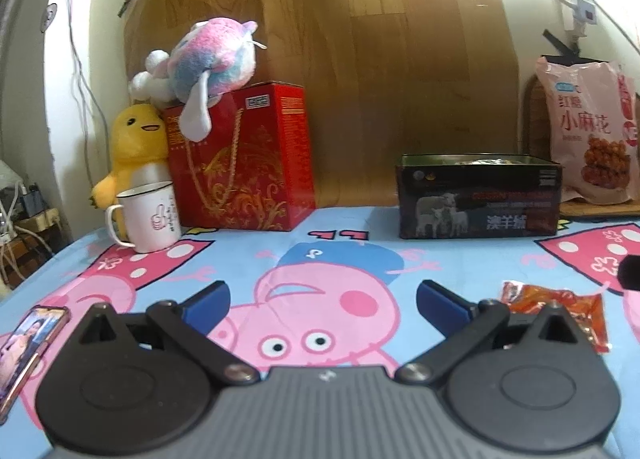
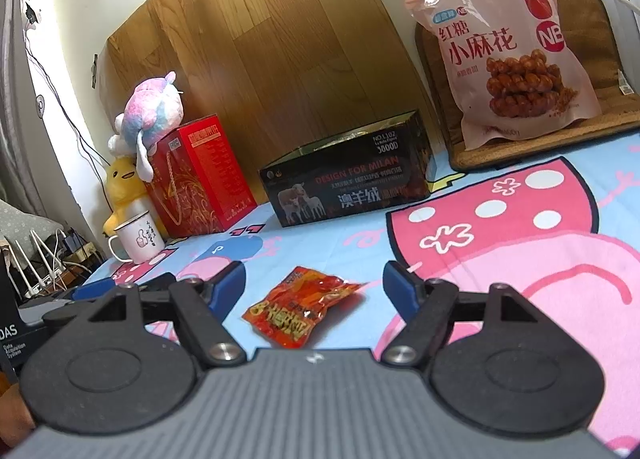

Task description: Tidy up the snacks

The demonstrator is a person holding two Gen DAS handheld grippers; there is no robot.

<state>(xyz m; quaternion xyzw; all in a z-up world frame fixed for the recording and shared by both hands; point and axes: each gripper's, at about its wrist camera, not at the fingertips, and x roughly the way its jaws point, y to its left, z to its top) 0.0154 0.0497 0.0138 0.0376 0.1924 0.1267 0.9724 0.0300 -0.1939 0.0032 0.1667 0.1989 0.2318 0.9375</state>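
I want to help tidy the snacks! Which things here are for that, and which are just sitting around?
For the job:
- small red snack packet, lying flat between the right gripper's open jaws
- black open-topped box
- big pink bag of twisted dough snacks

Just lying about:
- white mug
- red gift box
- yellow duck plush
- pink-and-blue plush
- phone

Small red-orange snack packet [image 2: 302,309] lies flat, crinkled and sealed, on the cartoon-print cloth. Open black box [image 2: 346,175] sits behind it, well apart. Big pink snack bag [image 2: 516,55] stands upright at back right.
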